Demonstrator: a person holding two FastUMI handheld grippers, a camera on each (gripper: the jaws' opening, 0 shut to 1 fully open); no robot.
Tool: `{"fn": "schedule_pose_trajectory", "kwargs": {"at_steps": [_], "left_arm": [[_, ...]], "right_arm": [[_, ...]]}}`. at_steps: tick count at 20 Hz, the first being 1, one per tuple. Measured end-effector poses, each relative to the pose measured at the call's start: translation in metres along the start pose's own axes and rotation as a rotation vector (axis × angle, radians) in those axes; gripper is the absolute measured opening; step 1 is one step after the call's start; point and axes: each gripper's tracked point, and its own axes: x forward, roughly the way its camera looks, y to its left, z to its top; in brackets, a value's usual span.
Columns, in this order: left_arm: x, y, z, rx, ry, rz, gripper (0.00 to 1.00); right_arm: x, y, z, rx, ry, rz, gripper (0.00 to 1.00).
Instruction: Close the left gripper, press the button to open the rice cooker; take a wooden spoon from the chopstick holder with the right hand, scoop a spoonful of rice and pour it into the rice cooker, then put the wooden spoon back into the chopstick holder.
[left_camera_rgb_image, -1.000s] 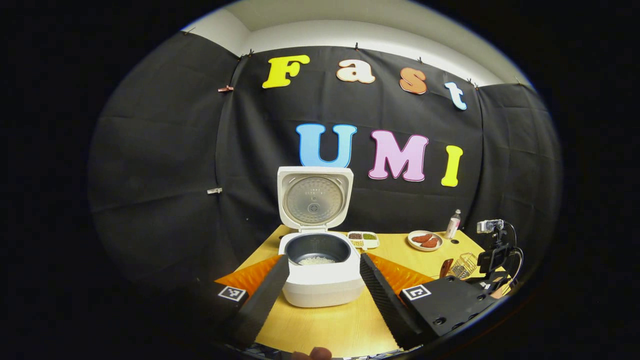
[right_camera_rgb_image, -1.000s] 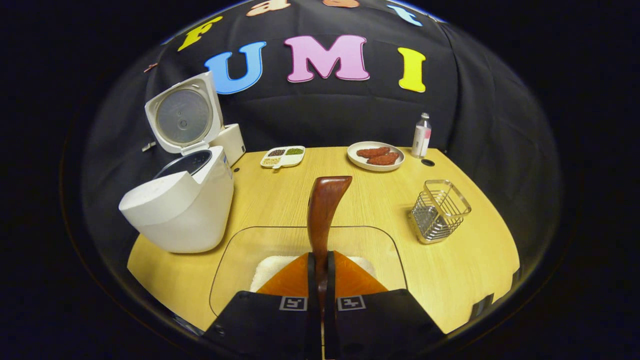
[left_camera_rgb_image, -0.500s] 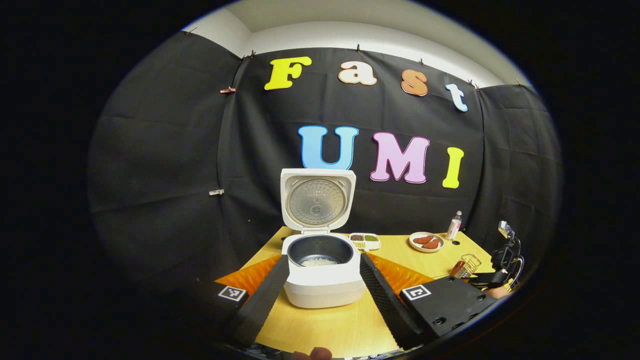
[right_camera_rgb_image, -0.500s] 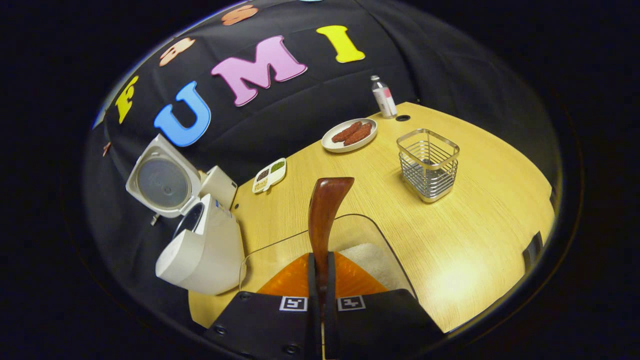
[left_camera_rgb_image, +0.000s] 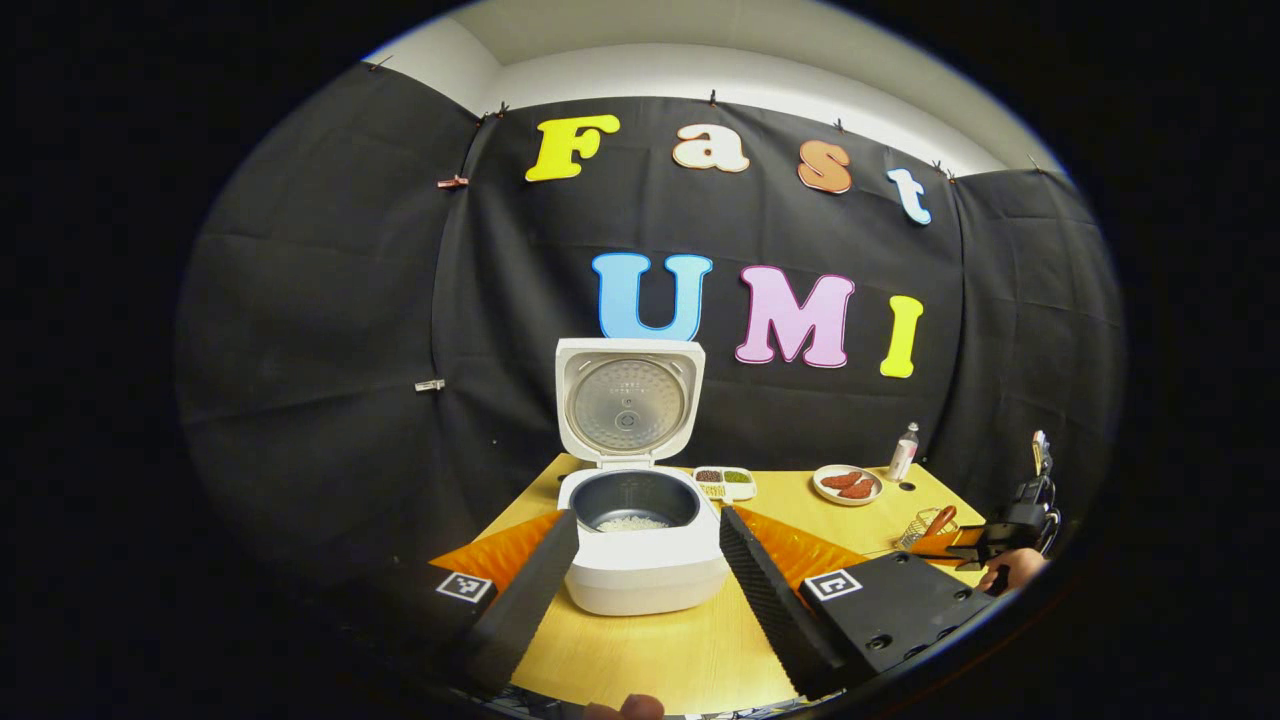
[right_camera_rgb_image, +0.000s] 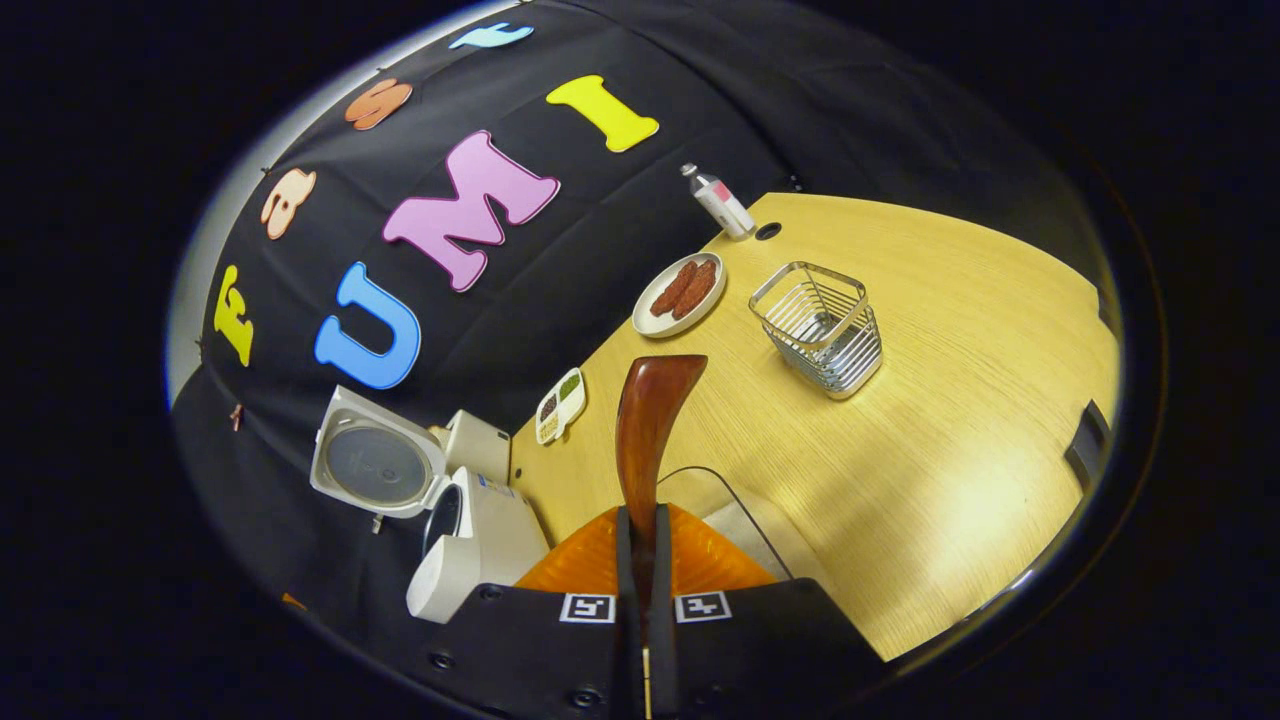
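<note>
Over the counter (right_camera_rgb_image: 930, 420) | right claw (right_camera_rgb_image: 641, 530) clamped on wooden spoon (right_camera_rgb_image: 648, 420), tilted toward chopstick holder (right_camera_rgb_image: 820, 325) for return | left claw (left_camera_rgb_image: 650, 560) wide apart, empty, facing open rice cooker (left_camera_rgb_image: 640, 545).

Black cloth wall (left_camera_rgb_image: 330, 300) behind a light wooden table (right_camera_rgb_image: 950, 400)

wooden spoon (right_camera_rgb_image: 650, 425) now nearer chopstick holder (right_camera_rgb_image: 820, 326)

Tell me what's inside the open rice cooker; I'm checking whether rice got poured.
In the left gripper view, the rice cooker holds a small patch of white rice on its dark pot's bottom. Its front wall hides the nearest part.
</note>
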Motion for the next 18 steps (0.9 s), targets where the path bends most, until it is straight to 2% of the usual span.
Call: {"fn": "schedule_pose_trajectory", "kwargs": {"at_steps": [1,2,10,14,18], "left_arm": [[0.000,0.000,-0.001,0.000,-0.001,0.000,0.97],[-0.001,0.000,-0.001,0.000,0.000,0.001,0.97],[-0.001,0.006,-0.007,-0.021,0.005,0.011,0.97],[-0.002,0.006,-0.007,-0.022,0.001,0.012,0.97],[-0.003,0.007,-0.009,-0.021,0.000,0.015,0.97]], "right_arm": [[-0.004,0.007,0.003,0.020,-0.005,0.006,0.11],[-0.009,0.015,0.008,0.030,-0.014,0.016,0.07],[-0.030,0.126,0.047,0.033,-0.067,0.139,0.07],[-0.021,0.191,0.043,0.008,-0.047,0.199,0.07],[-0.001,0.252,0.016,0.017,0.011,0.263,0.07]]}}
